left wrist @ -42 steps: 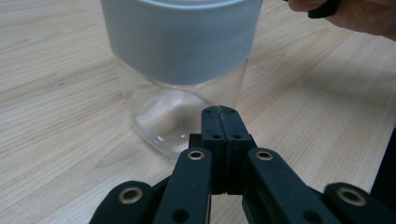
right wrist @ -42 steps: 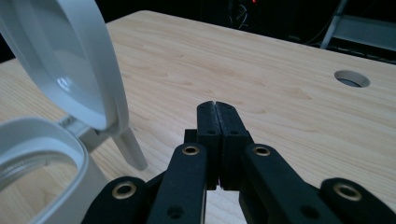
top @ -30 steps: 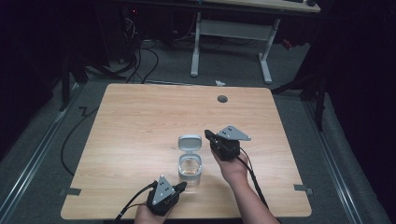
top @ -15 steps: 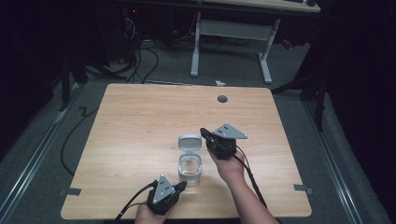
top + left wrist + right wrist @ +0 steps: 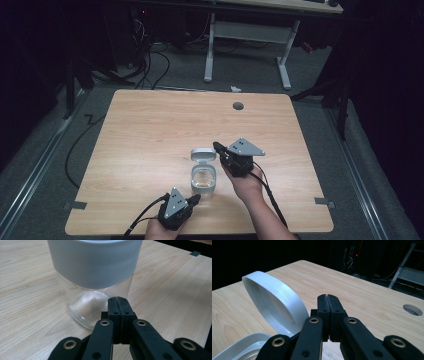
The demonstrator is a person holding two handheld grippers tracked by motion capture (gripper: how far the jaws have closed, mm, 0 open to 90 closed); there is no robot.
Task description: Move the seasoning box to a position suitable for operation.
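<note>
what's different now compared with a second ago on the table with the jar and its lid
The right hand-held gripper, jaws shut and empty, has edged slightly toward the open lid of the clear jar. Nothing was gripped or released. The left hand-held gripper, also shut, the jar and the lid stayed put.

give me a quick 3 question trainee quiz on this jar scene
1. True or false: the lid of the clear jar is flipped open.
2. The jaws of the left gripper are: A) wide apart around the jar, B) shut together with nothing between them, C) clamped on the lid.
3. Which gripper has its tips beside the raised lid, at the far side of the jar?

Key
1. True: in the right gripper view the lid stands up with its hollow inside showing.
2. B: the jaws are pressed together just in front of the jar's glass base.
3. The right gripper, also shut on nothing.
</note>
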